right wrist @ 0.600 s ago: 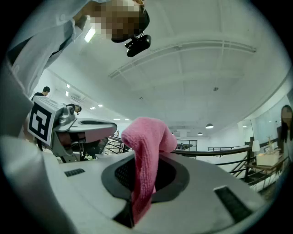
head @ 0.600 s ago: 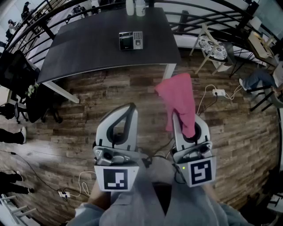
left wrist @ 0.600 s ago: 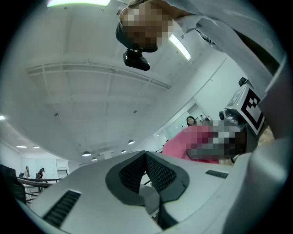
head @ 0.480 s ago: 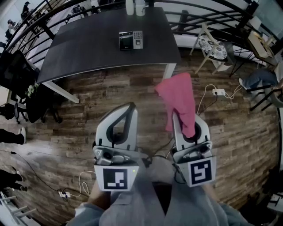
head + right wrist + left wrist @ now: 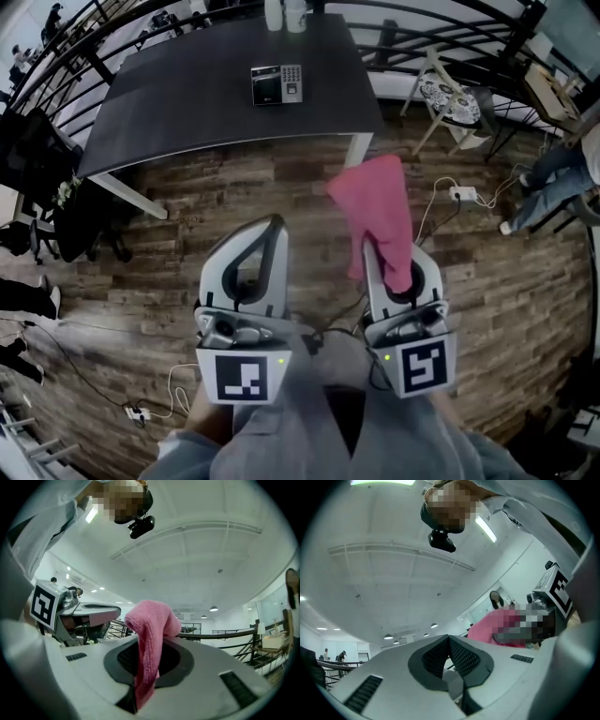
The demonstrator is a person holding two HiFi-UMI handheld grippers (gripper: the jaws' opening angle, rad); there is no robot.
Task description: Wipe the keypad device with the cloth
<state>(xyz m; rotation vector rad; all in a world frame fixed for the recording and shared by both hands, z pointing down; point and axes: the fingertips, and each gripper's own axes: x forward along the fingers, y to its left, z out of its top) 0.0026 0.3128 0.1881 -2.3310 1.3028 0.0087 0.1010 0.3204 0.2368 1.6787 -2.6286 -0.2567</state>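
Observation:
The keypad device [image 5: 277, 84] lies flat on the dark table [image 5: 187, 103], far ahead of both grippers. A pink cloth [image 5: 375, 217] hangs upward out of my right gripper [image 5: 378, 249], which is shut on it. In the right gripper view the cloth [image 5: 149, 634] stands pinched between the pads and folds over at the top. My left gripper [image 5: 271, 225] is shut with nothing in it; its ribbed pads [image 5: 459, 656] meet in the left gripper view. Both grippers are held close to the body over the wooden floor, with their cameras facing the ceiling.
Two white containers [image 5: 285, 14] stand at the table's far edge. A light chair [image 5: 448, 97] and a power strip [image 5: 461, 195] with cables are at the right. A person's legs [image 5: 548, 178] show at the far right. A black office chair [image 5: 56, 220] stands left, and railings ring the area.
Both grippers and the cloth have hardly moved. The person's legs at the far right have shifted, and feet at the left edge have moved.

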